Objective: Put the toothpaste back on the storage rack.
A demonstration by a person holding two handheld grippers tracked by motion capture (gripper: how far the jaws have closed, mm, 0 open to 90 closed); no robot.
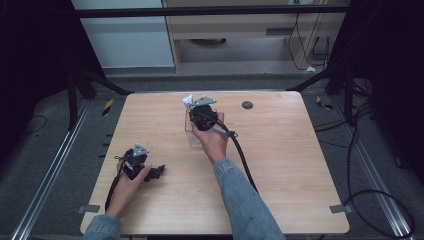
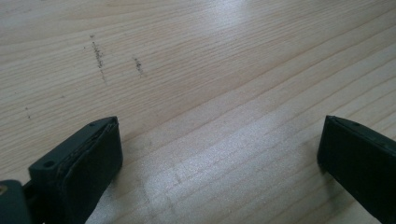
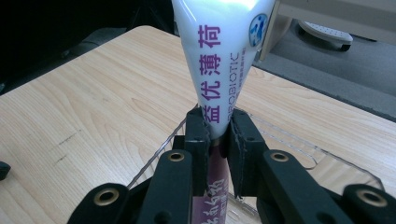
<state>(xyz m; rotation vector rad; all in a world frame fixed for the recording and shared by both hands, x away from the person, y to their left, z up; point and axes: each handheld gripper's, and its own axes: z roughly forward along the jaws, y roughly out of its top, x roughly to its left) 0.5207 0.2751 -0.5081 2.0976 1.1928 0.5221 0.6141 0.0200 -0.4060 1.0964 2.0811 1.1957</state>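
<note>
Worktop: clear box near far edge, centre. Right hand-held gripper pinching tube low down, tube upright, long axis vertical, directly above box — drop looks straight down. Left hand-held gripper spread, empty, near-left corner, well apart.

Claw pinches white tube (purple lettering) above clear tray.
</note>
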